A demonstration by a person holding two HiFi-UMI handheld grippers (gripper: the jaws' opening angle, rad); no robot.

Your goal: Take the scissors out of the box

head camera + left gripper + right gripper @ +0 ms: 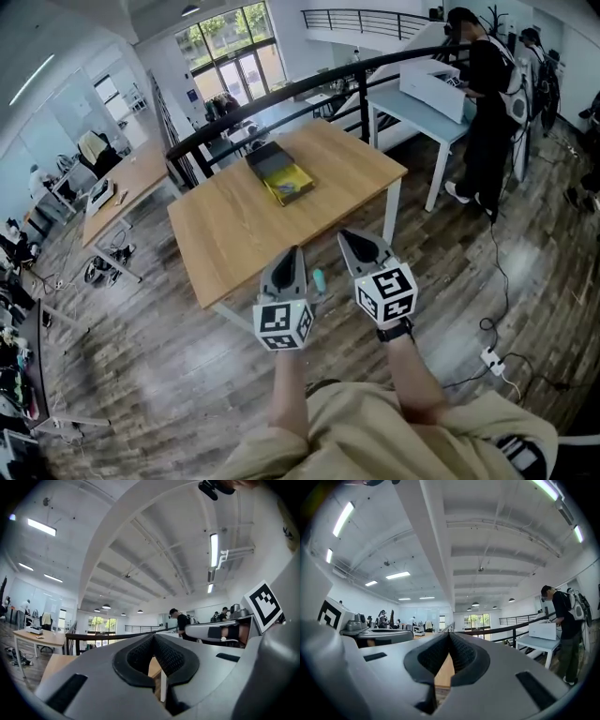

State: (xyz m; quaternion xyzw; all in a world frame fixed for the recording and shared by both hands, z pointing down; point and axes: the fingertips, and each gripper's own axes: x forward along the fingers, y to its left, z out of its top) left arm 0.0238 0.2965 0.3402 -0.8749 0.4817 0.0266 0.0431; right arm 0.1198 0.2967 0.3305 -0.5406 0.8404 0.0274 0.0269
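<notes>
Looking down in the head view, a wooden table point(225, 246) is standing on plank flooring point(159, 367) in an open office, with a black railing point(309, 84) curving behind it. A dark box point(278, 172) is lying on the table's far half with something yellow inside it — the scissors themselves are too small to make out. The left gripper point(292, 253) and the right gripper point(354, 240) are hovering side by side at the near edge, well apart from the box, and bare tabletop is lying open between. A person point(487, 103) is standing at a pale table point(412, 117) off to the right.

In the left gripper view, the jaws are pressing together on nothing, with the table's edge showing beyond them.

In the right gripper view, the jaws are likewise clenching empty — tabletop and railing are showing ahead.
</notes>
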